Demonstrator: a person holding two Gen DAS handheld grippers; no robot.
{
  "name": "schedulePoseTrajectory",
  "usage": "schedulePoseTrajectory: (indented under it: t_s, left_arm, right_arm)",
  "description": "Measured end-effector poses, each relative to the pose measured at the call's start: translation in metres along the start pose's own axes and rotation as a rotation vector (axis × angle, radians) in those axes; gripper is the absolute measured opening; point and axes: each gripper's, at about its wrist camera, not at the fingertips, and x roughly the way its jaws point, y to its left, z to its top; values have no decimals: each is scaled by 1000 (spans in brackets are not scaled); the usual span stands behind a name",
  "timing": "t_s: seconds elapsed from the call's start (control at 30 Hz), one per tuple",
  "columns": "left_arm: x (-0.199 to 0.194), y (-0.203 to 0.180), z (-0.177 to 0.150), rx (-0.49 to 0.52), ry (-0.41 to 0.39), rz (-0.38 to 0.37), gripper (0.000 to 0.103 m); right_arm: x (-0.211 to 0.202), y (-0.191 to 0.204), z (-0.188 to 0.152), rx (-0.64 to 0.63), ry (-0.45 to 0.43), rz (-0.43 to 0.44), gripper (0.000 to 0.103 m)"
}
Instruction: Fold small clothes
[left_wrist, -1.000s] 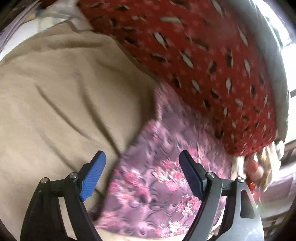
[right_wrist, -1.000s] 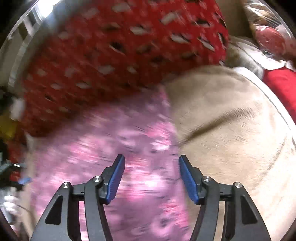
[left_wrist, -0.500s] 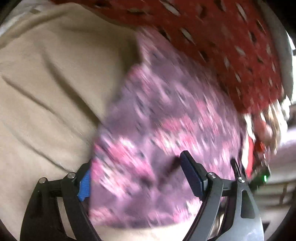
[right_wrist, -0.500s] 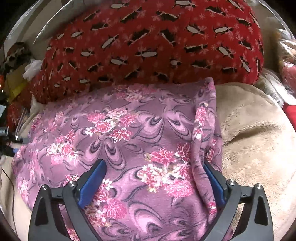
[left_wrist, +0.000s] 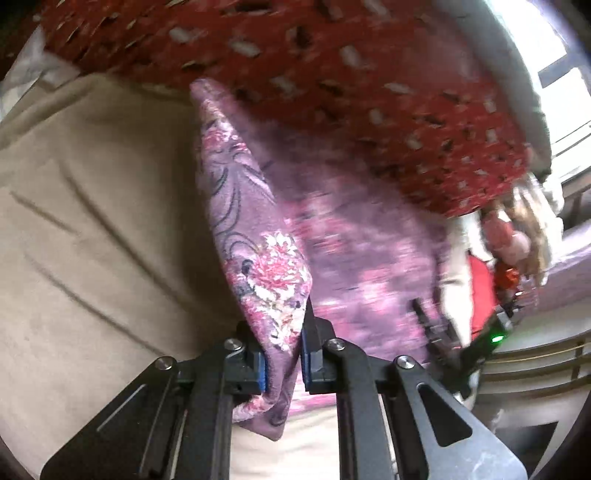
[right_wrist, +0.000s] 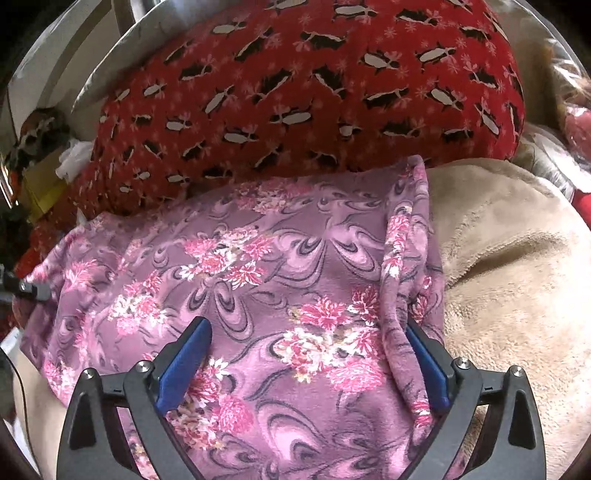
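the purple floral garment (right_wrist: 258, 295) lies spread on the beige blanket (right_wrist: 517, 295), its far edge against the red patterned pillow (right_wrist: 295, 92). the left gripper (left_wrist: 282, 363) is clenched on a gathered edge of the garment, lifting it into a ridge, likely to carry that side over as a fold. the right gripper (right_wrist: 303, 369) is spread wide, straddling the garment's near part with its fingers (right_wrist: 184, 362) resting on or just above the cloth; i cannot tell which. no container shows clearly beside the pillow.
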Motion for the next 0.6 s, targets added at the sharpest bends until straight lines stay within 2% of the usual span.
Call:
schedulePoseTrajectory:
  t_s: [0.13,0.23,0.37,0.47,0.5,0.6]
  left_arm:
    - [4,-42,3,10,-6,-45,10]
    - [17,-68,-1,23,8,-65,10]
    - [45,-98,-15,31,54,-100,10]
    - [74,-115,-30,32,108,-120,10]
    - [86,-120,-37,37,132,-118,10]
    - [121,-126,-50,41,206,-55,10]
  right_arm:
    - [-14,-7,6,32,30,24,98]
    - [-38,-21,4,56,-7,7,98]
    - [-59,-53,-12,90,-16,-42,99]
    - [-53,-74,-26,166,27,-18,99]
    - [-57,-75,-27,169,-4,-6,99]
    - [-52,-68,-27,128,13,-42,101]
